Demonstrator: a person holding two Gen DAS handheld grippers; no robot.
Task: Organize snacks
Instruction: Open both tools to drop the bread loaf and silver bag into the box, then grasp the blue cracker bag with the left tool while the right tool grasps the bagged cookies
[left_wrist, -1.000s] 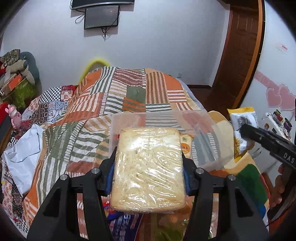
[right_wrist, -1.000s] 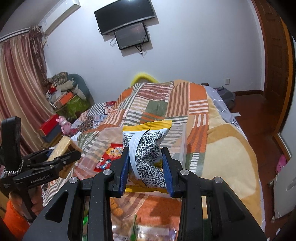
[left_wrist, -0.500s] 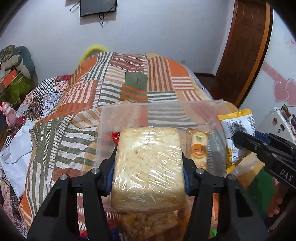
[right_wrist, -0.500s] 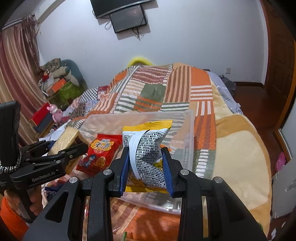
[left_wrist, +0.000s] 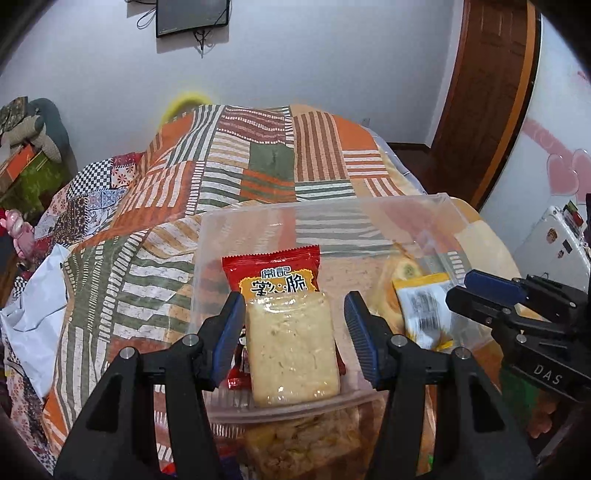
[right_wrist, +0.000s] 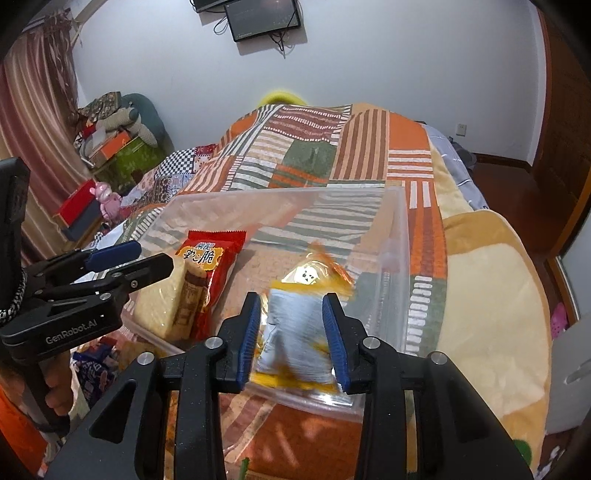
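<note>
Snack block (left_wrist: 291, 354) lies in the bin (left_wrist: 369, 206), its long axis running away from us, untouched between the spread jaws of our left gripper (left_wrist: 294, 297). The jaws of our right gripper (right_wrist: 291, 297) have just been opening, and the yellow bag (right_wrist: 295, 332) sits loose between them. A red pack (left_wrist: 273, 273) lies beyond.

Your left black two-finger gripper with blue pads (left_wrist: 293, 306) points forward and down, level across, not rolled. Its jaws stand apart, with a gap on the right side, and do not press the pale clear-wrapped cracker block (left_wrist: 291, 350) between them. From the right wrist view, your left hand (right_wrist: 55, 391) wraps the handle at the lower left.

Your right black two-finger gripper with blue pads (right_wrist: 291, 306) is pitched down alike. Its jaws have just been opening. The blurred yellow-and-grey foil packet (right_wrist: 295, 332) sits between the pads, loose, with gaps on both sides.
</note>
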